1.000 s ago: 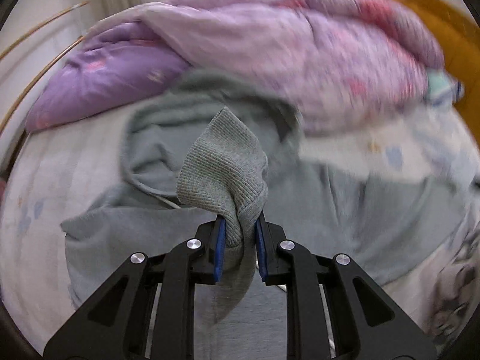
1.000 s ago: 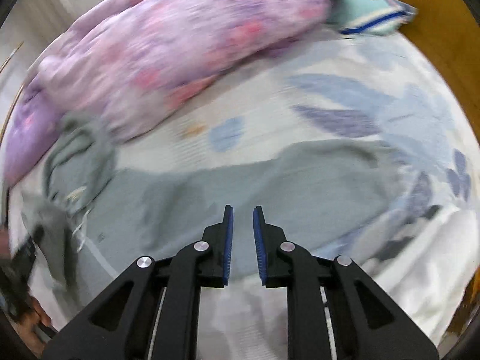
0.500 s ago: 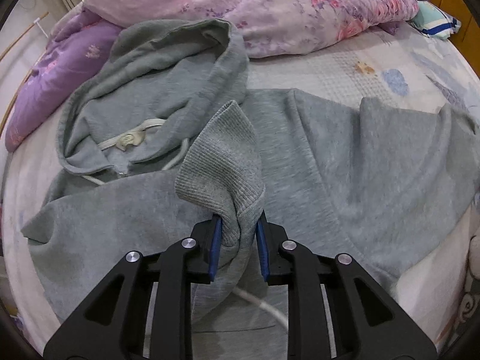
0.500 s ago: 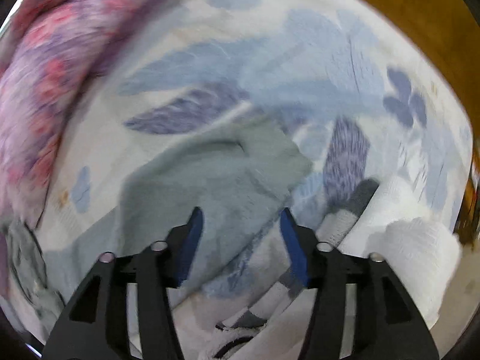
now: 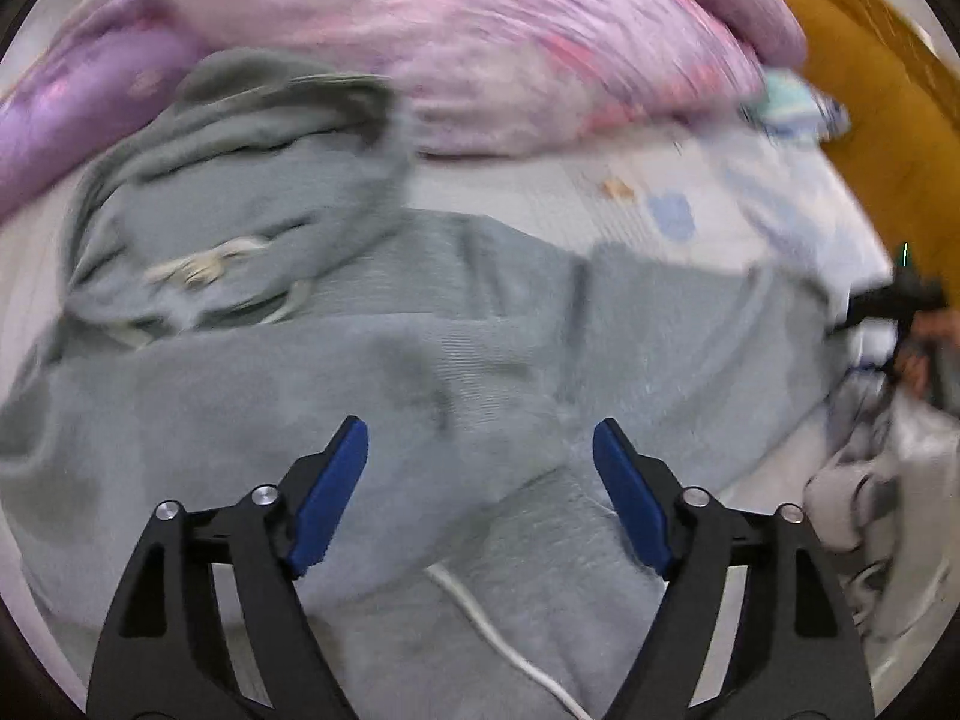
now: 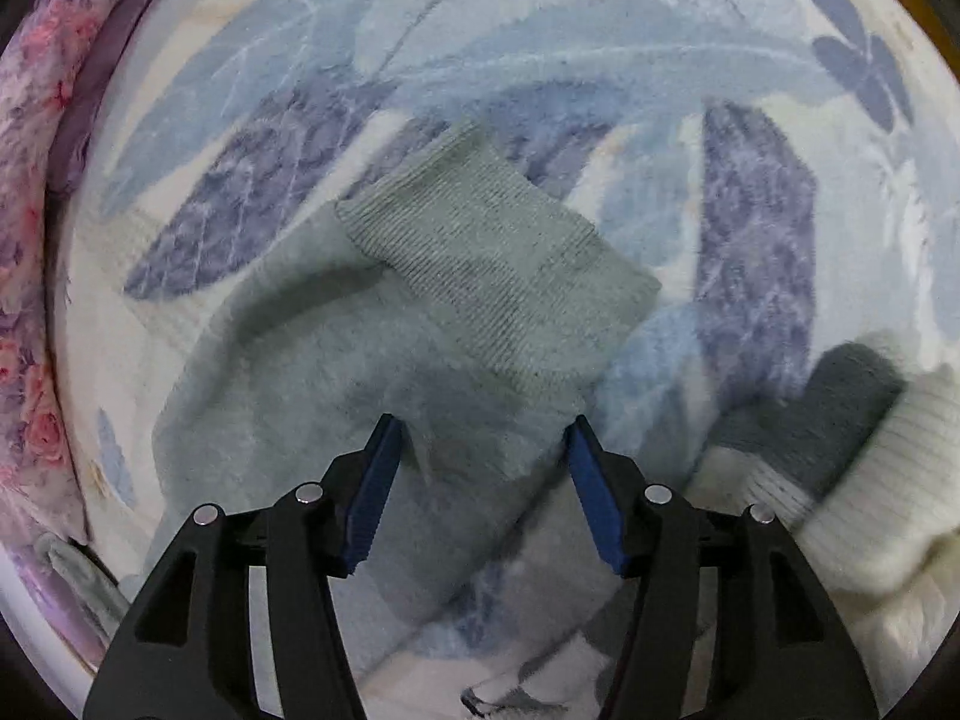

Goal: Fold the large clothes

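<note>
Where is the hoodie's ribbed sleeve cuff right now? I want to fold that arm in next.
In the right wrist view, the ribbed cuff lies flat on the floral bedsheet, just beyond the right gripper, left of the white knit garment.

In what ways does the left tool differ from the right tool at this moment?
The left tool is opening above the grey hoodie's body, its pads wide apart, nothing between them. The right tool stands narrower, over the hoodie's sleeve near the ribbed cuff. The left view is blurred; the right is mostly sharp. Both are open and grip no cloth.
</note>
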Available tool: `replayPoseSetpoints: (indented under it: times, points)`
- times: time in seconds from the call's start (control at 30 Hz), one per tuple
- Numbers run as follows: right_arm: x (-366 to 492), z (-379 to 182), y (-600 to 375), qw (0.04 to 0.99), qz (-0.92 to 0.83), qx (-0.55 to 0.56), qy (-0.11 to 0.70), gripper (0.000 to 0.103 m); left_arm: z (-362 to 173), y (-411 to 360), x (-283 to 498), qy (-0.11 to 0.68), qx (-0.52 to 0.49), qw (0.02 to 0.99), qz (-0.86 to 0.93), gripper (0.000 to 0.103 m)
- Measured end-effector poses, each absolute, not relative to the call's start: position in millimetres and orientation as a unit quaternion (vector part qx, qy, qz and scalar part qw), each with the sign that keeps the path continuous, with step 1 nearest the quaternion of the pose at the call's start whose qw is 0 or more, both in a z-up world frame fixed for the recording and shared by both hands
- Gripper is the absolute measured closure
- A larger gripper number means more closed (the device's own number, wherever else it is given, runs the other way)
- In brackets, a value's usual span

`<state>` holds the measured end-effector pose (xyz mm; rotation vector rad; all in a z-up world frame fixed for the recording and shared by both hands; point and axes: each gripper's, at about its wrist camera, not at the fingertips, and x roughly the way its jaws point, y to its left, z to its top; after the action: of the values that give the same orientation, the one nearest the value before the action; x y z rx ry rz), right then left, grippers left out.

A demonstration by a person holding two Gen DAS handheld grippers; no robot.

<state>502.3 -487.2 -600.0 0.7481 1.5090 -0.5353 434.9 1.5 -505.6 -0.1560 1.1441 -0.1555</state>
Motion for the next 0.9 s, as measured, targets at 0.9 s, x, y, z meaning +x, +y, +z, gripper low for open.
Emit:
replayPoseSetpoints:
  times: [0.9]
  points:
    - [451.1, -373.6, -130.4, 0.905, 0.115, 0.136, 0.387, 0.094, -551.5, 320.3, 431.2, 0.611, -0.018, 0.774, 0.168, 0.023]
